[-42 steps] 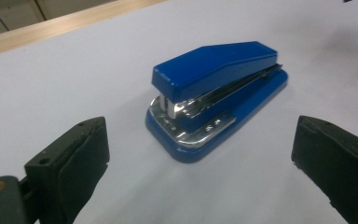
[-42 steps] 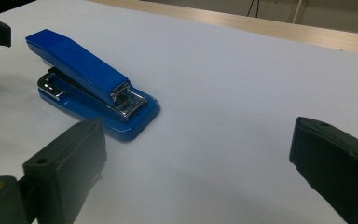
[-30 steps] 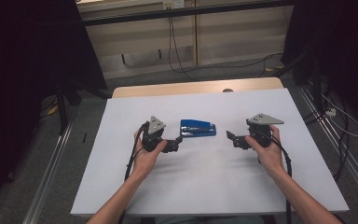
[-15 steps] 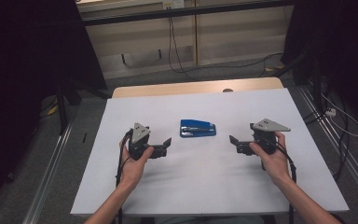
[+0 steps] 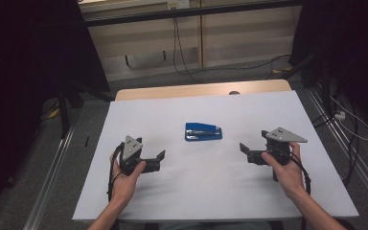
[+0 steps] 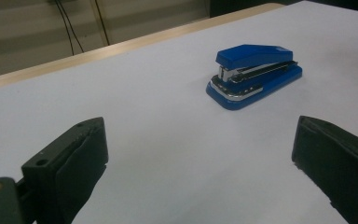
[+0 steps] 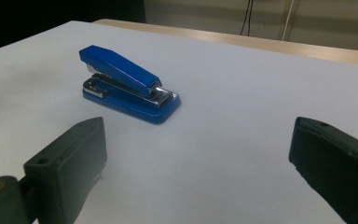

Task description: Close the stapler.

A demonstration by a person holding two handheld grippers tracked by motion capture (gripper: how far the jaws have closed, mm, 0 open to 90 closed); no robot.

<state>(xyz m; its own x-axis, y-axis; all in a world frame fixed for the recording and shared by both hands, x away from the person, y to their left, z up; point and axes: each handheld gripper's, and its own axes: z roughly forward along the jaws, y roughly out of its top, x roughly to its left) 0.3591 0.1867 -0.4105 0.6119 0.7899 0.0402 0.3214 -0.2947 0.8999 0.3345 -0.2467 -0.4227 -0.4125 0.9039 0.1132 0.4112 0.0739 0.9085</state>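
Two grippers hover low over the white table (image 5: 211, 191), jaws wide apart and holding nothing. Left gripper (image 5: 159, 158) sits near-left of the blue stapler (image 5: 203, 132), right gripper (image 5: 244, 150) near-right of it, both apart from it. Stapler lies flat, closed, at the table's middle, between them and slightly farther.

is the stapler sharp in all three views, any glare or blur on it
High view: the stapler is small and soft, the room around the table dark. Left gripper view: sharp, chrome glinting, jaws at the edges blurred. Right gripper view: sharp, with a bright glint on its metal front.
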